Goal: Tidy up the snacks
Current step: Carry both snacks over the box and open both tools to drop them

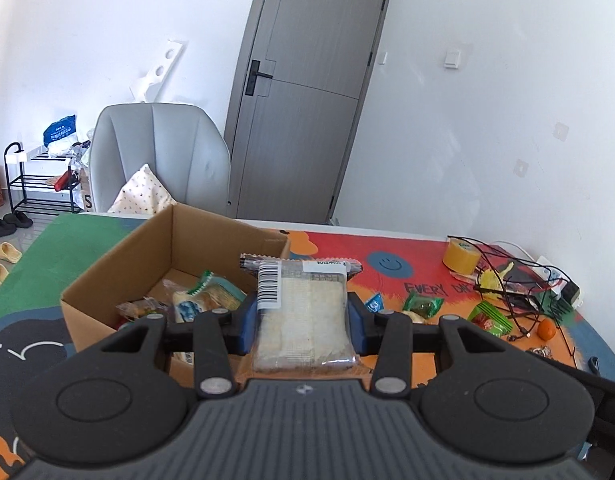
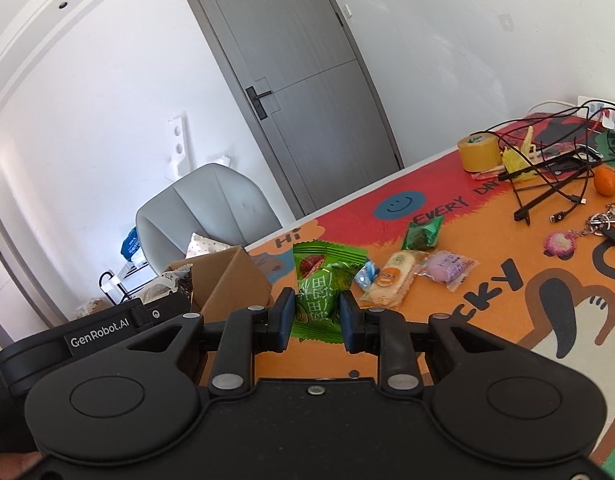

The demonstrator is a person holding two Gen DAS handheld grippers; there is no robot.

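While the left tool [image 1: 303, 320] clamps a clear cracker pack [image 1: 303, 312], long axis pointing away from the tool, the cardboard box [image 1: 119, 264] lies just ahead-left; from the right wrist, the right tool [image 2: 316, 316] grips a green snack packet [image 2: 321, 288] upright, box [image 2: 231, 280] to its left on the worktop [image 2: 487, 320]

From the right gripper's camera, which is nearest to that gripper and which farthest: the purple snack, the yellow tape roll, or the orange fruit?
1. Purple snack, just right of the right gripper.
2. Orange fruit, far right.
3. Yellow tape roll, by the mat's far edge; close to call with the fruit.
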